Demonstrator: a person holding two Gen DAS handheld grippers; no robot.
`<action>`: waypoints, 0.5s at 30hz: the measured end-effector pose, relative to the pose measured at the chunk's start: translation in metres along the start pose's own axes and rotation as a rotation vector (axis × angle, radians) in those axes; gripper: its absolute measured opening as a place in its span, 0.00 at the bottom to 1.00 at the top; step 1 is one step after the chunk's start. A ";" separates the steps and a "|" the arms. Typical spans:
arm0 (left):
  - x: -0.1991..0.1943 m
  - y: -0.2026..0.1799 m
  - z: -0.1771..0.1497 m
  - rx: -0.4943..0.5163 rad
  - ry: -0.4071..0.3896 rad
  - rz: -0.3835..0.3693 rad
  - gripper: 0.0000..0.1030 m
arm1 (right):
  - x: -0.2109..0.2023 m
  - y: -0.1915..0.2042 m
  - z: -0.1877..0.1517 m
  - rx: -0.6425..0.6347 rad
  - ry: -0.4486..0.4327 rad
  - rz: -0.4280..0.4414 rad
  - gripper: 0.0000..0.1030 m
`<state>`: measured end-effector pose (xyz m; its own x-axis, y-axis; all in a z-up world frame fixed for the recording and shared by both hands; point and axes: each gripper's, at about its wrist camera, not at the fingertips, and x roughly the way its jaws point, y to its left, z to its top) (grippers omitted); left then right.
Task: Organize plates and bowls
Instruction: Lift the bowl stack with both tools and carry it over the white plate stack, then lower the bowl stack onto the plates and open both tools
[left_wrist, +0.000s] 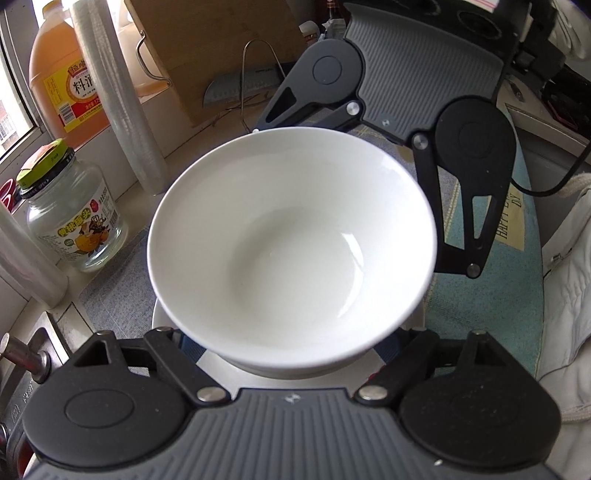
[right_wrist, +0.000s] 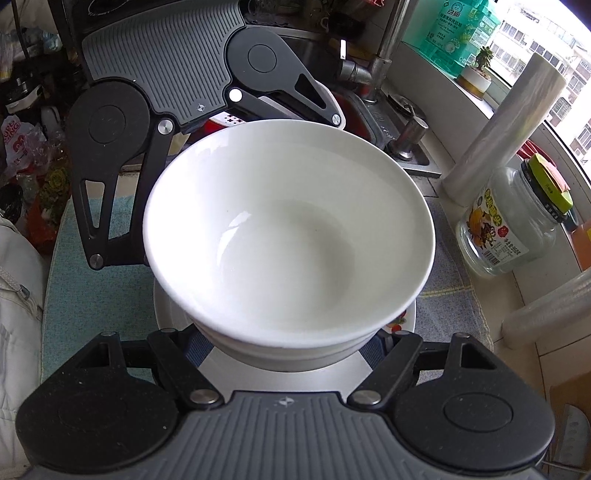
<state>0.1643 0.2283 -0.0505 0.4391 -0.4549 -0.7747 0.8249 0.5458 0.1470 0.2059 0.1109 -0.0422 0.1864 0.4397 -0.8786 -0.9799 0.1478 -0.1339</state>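
A white bowl (left_wrist: 291, 243) fills the middle of both views (right_wrist: 288, 240). It sits nested on another white bowl (right_wrist: 280, 356), which rests on a white plate (right_wrist: 400, 319) on a blue-grey mat (left_wrist: 110, 295). My left gripper (left_wrist: 291, 343) and my right gripper (right_wrist: 288, 347) face each other across the stack, each with jaws spread wide on either side of the bowls. The fingertips are hidden under the top bowl, so contact cannot be made out. The right gripper shows at the top of the left wrist view (left_wrist: 399, 122), the left gripper at the top of the right wrist view (right_wrist: 184, 122).
A glass jar with a green lid (left_wrist: 70, 218) and rolls of plastic wrap (left_wrist: 122, 92) stand by the window. An orange bottle (left_wrist: 62, 77), a cutting board (left_wrist: 221, 48) and a knife (left_wrist: 240, 88) lie behind. A sink and tap (right_wrist: 388, 74) lie beyond the stack.
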 end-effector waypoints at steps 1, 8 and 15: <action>0.001 0.001 -0.001 0.000 0.001 0.001 0.85 | 0.002 0.000 0.000 0.004 0.003 -0.001 0.80; 0.006 0.007 -0.001 -0.017 0.007 -0.014 0.85 | 0.007 -0.005 0.000 0.015 0.008 0.009 0.80; 0.013 0.012 -0.001 -0.025 0.016 -0.028 0.85 | 0.013 -0.010 0.000 0.030 0.021 0.022 0.80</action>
<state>0.1790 0.2298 -0.0592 0.4103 -0.4587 -0.7882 0.8274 0.5508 0.1101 0.2178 0.1149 -0.0523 0.1630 0.4245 -0.8906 -0.9812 0.1646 -0.1011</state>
